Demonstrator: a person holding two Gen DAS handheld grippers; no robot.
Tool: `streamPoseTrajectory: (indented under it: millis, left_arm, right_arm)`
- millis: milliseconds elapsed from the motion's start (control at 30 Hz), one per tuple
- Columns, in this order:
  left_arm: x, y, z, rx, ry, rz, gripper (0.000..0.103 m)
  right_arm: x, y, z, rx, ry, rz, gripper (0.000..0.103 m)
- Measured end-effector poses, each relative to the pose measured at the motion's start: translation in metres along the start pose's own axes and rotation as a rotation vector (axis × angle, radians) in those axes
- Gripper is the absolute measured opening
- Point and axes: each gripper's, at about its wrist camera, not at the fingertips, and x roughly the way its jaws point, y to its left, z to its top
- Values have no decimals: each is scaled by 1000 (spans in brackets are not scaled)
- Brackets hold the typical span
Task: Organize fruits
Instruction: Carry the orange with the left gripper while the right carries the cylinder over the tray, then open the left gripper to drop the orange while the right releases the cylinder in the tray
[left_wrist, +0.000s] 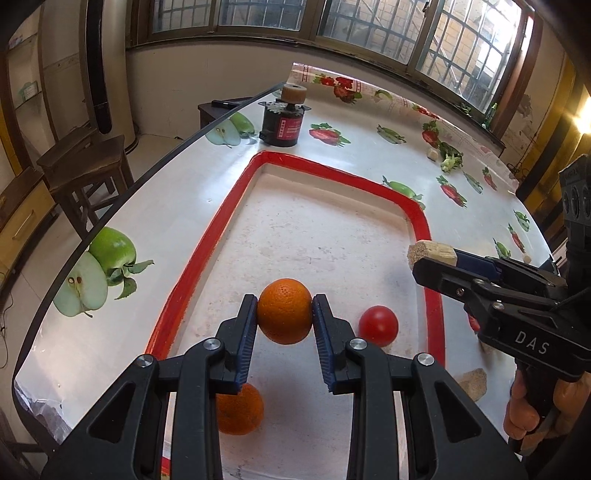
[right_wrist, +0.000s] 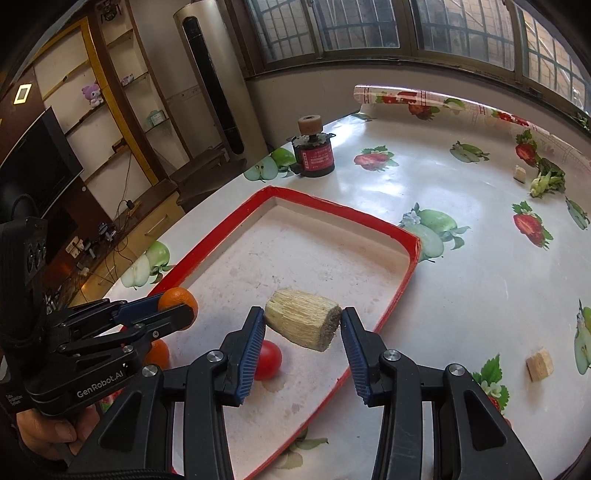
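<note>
Left wrist view: your left gripper (left_wrist: 284, 312) clamps an orange (left_wrist: 284, 311) above the tray (left_wrist: 192, 273); a second orange (left_wrist: 240, 410) and a tomato (left_wrist: 378, 325) lie near the tray's near edge.

Right wrist view: your right gripper (right_wrist: 303, 325) grips a fibrous stalk piece (right_wrist: 303, 324) above the tray's middle.

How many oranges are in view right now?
2. One orange is gripped in the left claw above the red-rimmed tray. The second orange lies in the tray below that claw, partly covered by it. More could be hidden under the claws.
</note>
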Motion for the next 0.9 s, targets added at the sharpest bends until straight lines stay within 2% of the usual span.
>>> streamPoseTrajectory:
  millis: [500,633,733,900]
  left_arm:
    - [24,4,-2,-12,71,36,28]
    - [23,5,-3,-18,71,47,32]
    - [21,6,-4,-25,69,64,38]
    - [15,6,-4,-27,61,65,38]
  right_arm:
    - [58,-1,1,-17,126,-24,44]
    - [58,1,0,-28,125,-29,46]
    - [53,1,1,-26,113,-39,55]
    - [37,-1,-1,-22,83,-37,57]
